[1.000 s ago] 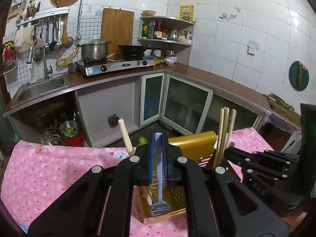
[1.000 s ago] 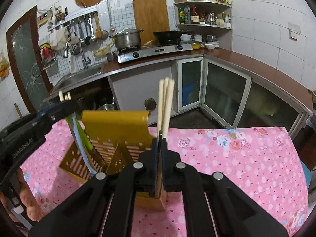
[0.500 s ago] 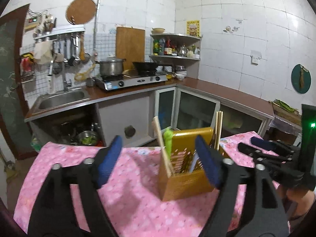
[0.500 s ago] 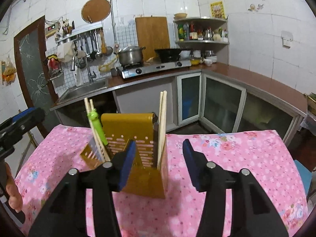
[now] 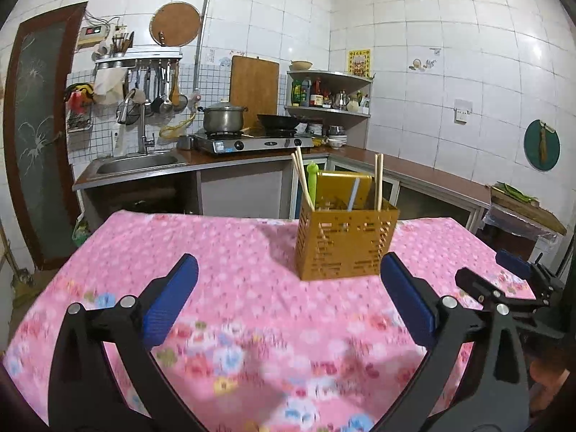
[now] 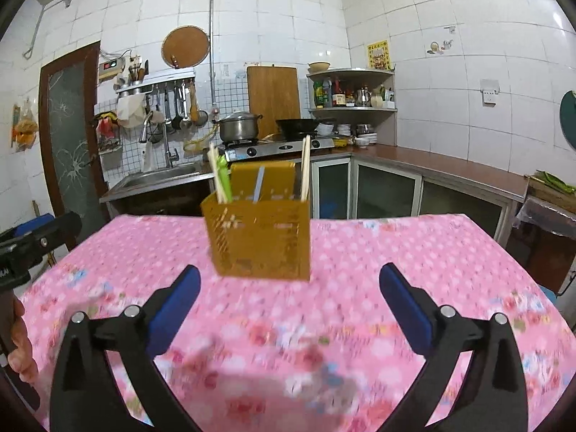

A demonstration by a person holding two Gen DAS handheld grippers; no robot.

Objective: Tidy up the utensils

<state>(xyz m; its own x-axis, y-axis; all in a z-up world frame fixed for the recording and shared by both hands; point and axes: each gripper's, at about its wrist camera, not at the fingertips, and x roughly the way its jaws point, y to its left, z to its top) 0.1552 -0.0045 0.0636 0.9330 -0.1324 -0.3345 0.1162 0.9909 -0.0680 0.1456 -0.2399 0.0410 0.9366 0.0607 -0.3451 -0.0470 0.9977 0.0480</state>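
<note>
A gold perforated utensil holder stands on the pink flowered tablecloth. In it stand chopsticks, a green-handled utensil and a grey metal handle. My left gripper is back from the holder, its jaws opening wide with nothing between them. My right gripper is likewise back from it, jaws opening and empty. Each gripper shows at the edge of the other's view: the right gripper and the left gripper.
Behind the table runs a kitchen counter with a sink, a gas stove, a pot and a wok. A dark door stands at the left. A person's hand holds the left gripper.
Both grippers went from shut to wide open and drew back from the holder. The left let go of a metal utensil, the right of chopsticks; both now stand in the holder.
</note>
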